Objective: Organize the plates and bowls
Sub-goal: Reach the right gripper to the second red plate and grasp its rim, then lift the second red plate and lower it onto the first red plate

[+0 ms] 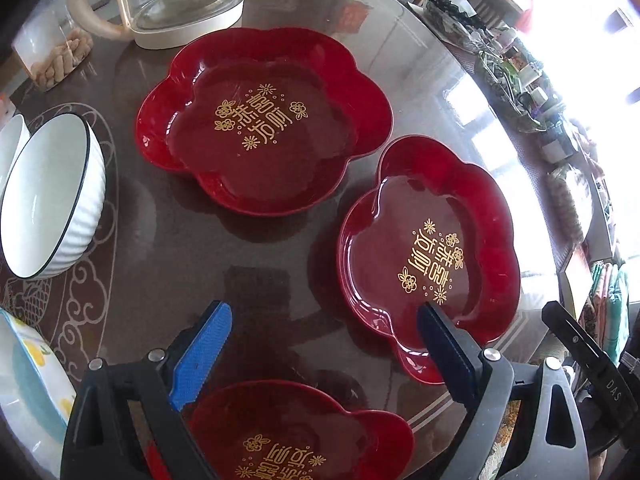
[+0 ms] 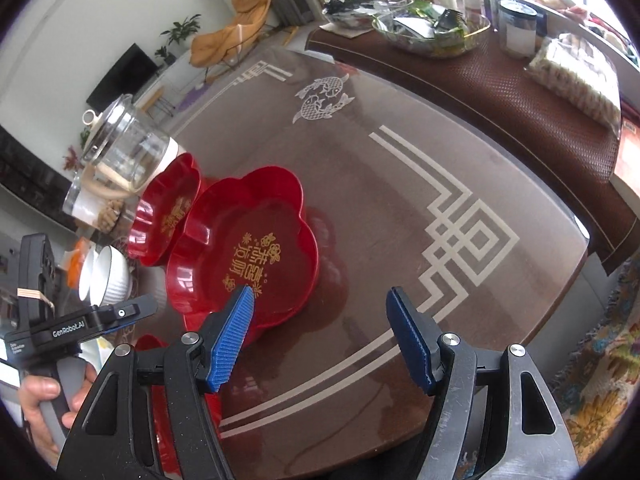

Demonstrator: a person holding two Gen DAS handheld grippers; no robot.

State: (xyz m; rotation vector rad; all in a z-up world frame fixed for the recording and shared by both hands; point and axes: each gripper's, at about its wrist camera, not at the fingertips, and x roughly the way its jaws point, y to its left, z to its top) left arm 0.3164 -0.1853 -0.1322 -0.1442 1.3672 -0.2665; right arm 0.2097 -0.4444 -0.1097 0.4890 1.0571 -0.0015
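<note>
Both my tongs are spread with nothing between the pads: left gripper [image 1: 324,322] hovers over the glass tabletop [image 1: 248,240], right gripper [image 2: 320,312] beside it. From the left I see two nested white bowls [image 1: 48,196], then the far red plate [image 1: 264,120], the near red plate [image 1: 296,436] under my left fingers, and the right red plate [image 1: 432,256] apart from both. A glass kettle [image 1: 180,4] stands behind.

Red plates [image 1: 264,120], gold lettering; white bowl [image 1: 52,196], dark rim; blue tool pads [image 1: 200,356].
</note>
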